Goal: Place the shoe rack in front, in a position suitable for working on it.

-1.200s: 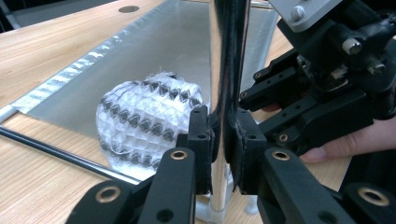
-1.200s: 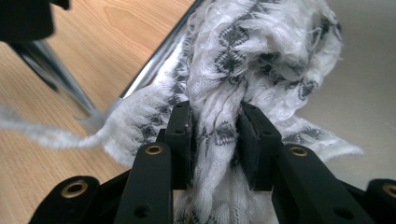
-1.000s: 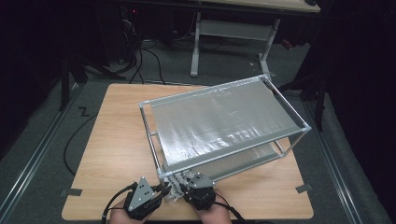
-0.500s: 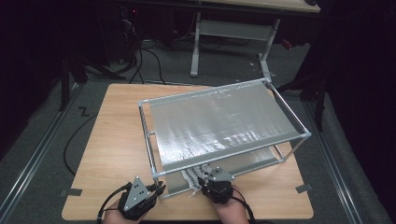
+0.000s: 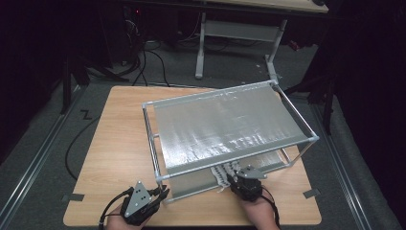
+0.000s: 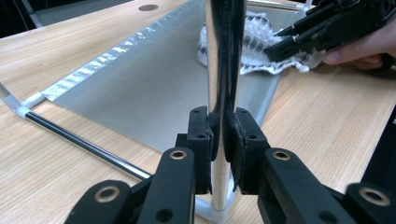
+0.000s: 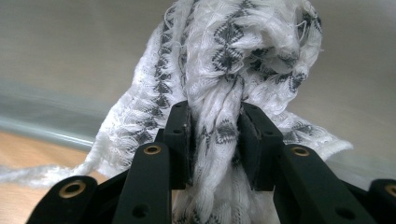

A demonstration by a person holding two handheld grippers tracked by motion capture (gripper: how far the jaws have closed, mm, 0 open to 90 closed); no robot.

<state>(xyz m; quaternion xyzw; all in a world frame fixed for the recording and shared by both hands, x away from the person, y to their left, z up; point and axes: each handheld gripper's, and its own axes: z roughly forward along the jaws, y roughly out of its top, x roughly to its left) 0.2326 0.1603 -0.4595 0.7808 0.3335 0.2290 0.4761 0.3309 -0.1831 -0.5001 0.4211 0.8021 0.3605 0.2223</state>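
White cloth (image 7: 219,70) w/ grey diamond pattern, loosely knit, bunched up. Right gripper (image 7: 215,140) pinches it tight. Left gripper (image 6: 223,144) clamps the rack's (image 5: 230,122) shiny post (image 6: 224,56).

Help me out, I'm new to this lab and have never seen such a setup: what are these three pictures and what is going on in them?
A person works at a wooden table with a hand-held two-jaw tool in each hand. The high view looks down from above. The other two pictures come from cameras riding on each tool, looking along its black jaws. On the table stands a metal-tube rack with grey fabric shelves. The left gripper is clamped on the rack's upright corner post. The right gripper is shut on a bunched white knitted cloth with a grey pattern, held at the front edge of the lower shelf.
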